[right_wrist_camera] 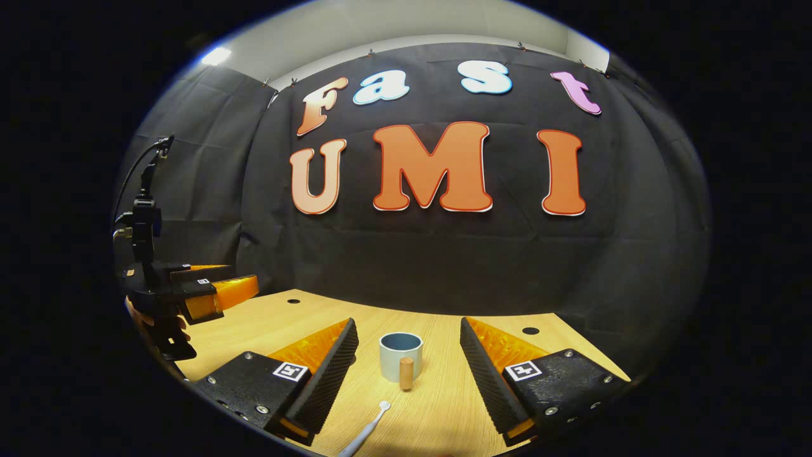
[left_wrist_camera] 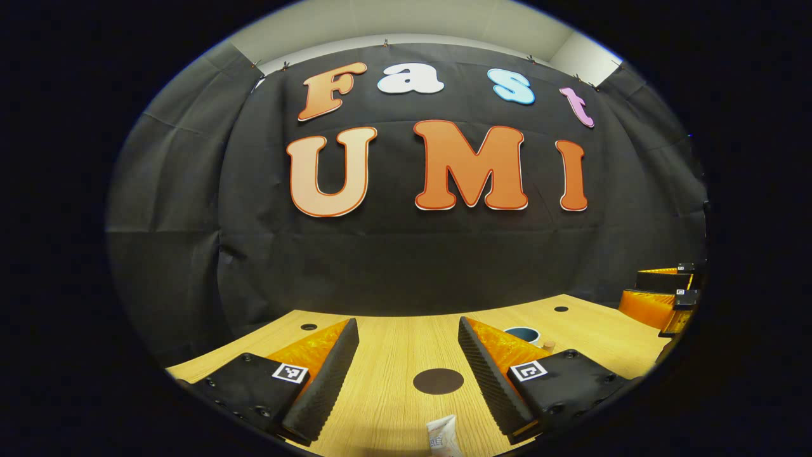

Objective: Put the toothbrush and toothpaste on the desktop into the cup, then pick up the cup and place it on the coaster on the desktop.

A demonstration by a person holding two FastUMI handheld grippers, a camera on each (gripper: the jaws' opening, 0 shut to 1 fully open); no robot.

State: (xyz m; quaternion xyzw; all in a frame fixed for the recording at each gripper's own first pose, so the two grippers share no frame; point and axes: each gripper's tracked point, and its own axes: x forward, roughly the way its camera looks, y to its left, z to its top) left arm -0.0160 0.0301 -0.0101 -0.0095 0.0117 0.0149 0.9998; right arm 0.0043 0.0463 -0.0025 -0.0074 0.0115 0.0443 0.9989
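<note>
Left gripper view puts the paste (left_wrist_camera: 442, 437) nearest, flat on the desk (left_wrist_camera: 393, 355) between our left gripper (left_wrist_camera: 408, 365) fingers, which stand spread and empty; beyond lies the dark coaster (left_wrist_camera: 438, 381). Right gripper view shows the brush (right_wrist_camera: 368, 431) lying near, between our right gripper (right_wrist_camera: 409, 368), likewise spread, with the cup (right_wrist_camera: 401, 357) upright just past it. We judge nothing is loaded yet; next we must lower and pinch each item.

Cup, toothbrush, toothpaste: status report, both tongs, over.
Left tongs open over toothpaste. Right tongs open; cup empty between them, toothbrush flat on desk. Coaster bare. Nothing blocking.
</note>
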